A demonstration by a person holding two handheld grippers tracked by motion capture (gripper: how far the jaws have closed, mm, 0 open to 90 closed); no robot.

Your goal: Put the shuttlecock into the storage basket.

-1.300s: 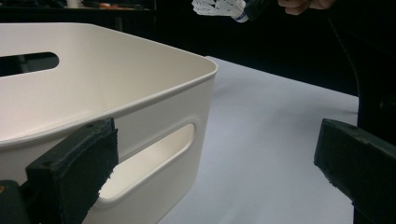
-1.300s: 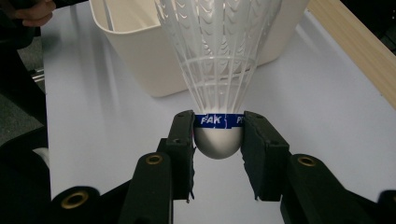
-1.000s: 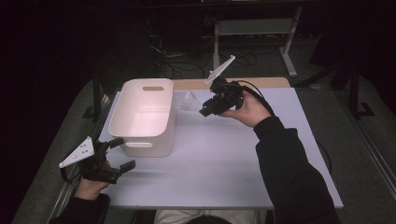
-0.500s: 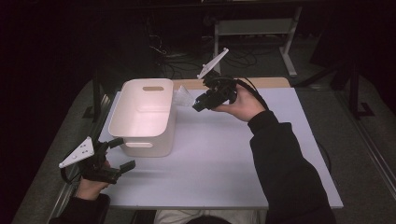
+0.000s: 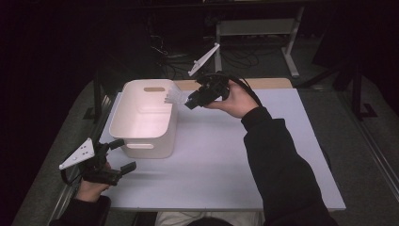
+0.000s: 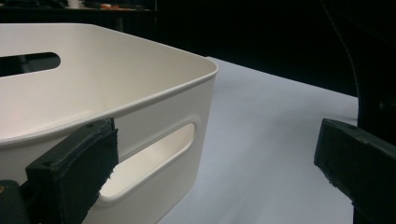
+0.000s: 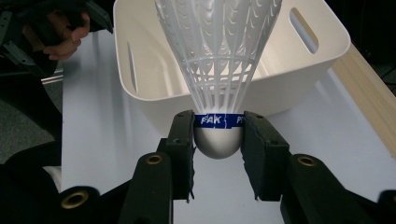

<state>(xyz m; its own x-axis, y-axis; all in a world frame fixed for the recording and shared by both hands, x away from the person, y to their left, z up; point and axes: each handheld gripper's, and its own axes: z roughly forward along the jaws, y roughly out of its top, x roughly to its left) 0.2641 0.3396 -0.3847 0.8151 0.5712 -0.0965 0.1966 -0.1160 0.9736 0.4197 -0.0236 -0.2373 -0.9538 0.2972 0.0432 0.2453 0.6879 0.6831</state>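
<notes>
Right gripper [image 5: 188, 103] clamped on a white shuttlecock [image 7: 219, 60], pads pressed on either side of the rounded cork base at the blue band. Feathered skirt pointing forward, away from that gripper, toward the white bin [image 7: 322, 70]. From the high view, shuttlecock [image 5: 173, 98] held in the air at the bin's right-hand rim [image 5: 175, 123], skirt tip just over the edge, near the far corner. Not resting on anything, gripped only by the jaws. Bin directly ahead of the right gripper [image 7: 218, 140], open top visible, inside bare as far as seen, handle slots in the walls. White table [image 7: 98, 135] below and to both sides of those jaws, wooden edge strip [image 7: 369, 93] off to their right.

Left gripper [image 5: 118, 154] low at the near left corner of the table [image 5: 221, 160], jaws spread wide, nothing between them. Well apart from the right gripper, near corner of the bin just ahead of it. In the left gripper view, jaws far apart at the frame edges, bin wall with its cut-out handle [image 6: 154, 158] close ahead past the left jaw, open table [image 6: 271, 140] between the jaws. Contact between left jaw and bin: cannot tell.

Dark sleeve [image 5: 277, 160] running from the near edge up to the right hand [image 5: 235, 99].
</notes>
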